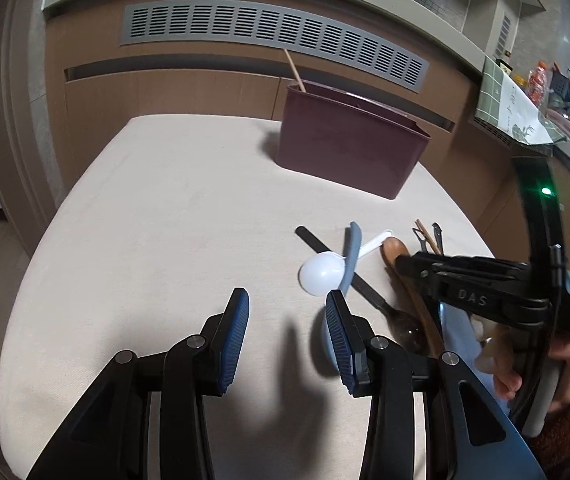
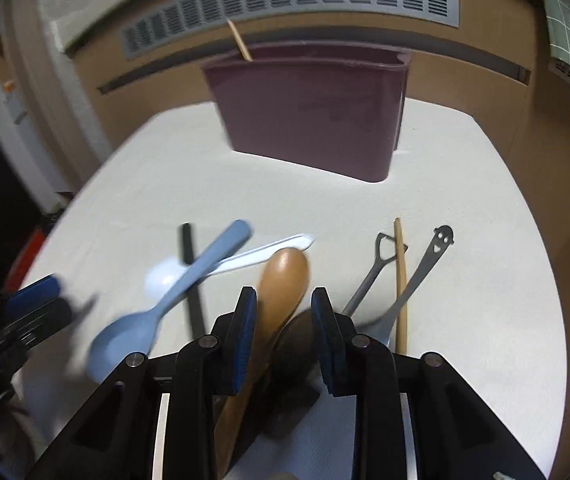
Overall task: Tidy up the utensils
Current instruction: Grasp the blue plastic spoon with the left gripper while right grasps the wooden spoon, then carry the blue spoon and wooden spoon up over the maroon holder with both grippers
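the right gripper (image 2: 283, 320) is being held open astride the wooden spoon (image 2: 281, 280), not yet clamped. the left gripper (image 1: 287, 332) is being kept released. the blue spoon (image 2: 173, 292) is likely being risked if the wooden one is dragged.

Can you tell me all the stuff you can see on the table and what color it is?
Bin: 1, dark purple, at the far side of the table.
Chopstick in bin: 1, light wood, sticking out of its left corner.
Blue spoon: 1, pale blue, lying across the white spoon.
White spoon: 1, white, under the blue one.
Black stick: 1, black, under both spoons.
Wooden spoon: 1, brown, between the right gripper's fingers.
Metal utensils: 2, grey, right of the wooden spoon.
Loose chopstick: 1, light wood, between them.
Table: 1, cream.
Left gripper: open, above the table.
Right gripper: open around the wooden spoon.
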Tool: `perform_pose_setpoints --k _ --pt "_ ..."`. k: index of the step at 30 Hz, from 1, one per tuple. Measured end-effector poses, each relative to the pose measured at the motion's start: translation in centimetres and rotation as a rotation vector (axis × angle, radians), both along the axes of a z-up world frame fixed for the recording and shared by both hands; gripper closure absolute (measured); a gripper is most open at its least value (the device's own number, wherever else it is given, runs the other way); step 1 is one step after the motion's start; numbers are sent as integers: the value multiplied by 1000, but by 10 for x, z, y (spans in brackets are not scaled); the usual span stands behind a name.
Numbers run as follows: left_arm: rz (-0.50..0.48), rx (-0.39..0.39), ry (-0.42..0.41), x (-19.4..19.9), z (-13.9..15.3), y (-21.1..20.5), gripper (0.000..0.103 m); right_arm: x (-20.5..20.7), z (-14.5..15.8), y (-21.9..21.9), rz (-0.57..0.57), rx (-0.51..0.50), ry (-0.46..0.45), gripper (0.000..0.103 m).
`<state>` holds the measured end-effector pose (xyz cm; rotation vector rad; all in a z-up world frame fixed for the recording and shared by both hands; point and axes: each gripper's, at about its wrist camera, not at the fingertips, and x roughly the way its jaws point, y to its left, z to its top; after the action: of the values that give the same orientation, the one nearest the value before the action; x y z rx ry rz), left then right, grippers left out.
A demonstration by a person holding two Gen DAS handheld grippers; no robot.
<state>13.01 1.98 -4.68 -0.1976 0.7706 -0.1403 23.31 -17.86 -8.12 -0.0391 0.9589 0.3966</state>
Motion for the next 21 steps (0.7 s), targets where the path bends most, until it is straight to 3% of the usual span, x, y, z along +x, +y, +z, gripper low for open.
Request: perform_pose_setpoints --k 2,11,14,17,21 --pt "2 -8 9 2 -3 1 62 6 -6 7 43 13 56 74" --pt "-51 -5 31 4 -8 -10 62 4 -5 37 101 -130 -22 73" --pt "-83 2 28 2 -8 -14 62 -5 2 27 116 -74 -50 77" --pt "-102 6 35 1 -10 -16 62 -24 22 3 70 -33 -137 78" --pt "-104 -48 90 7 -19 -15 62 -52 44 -30 28 2 -213 78"
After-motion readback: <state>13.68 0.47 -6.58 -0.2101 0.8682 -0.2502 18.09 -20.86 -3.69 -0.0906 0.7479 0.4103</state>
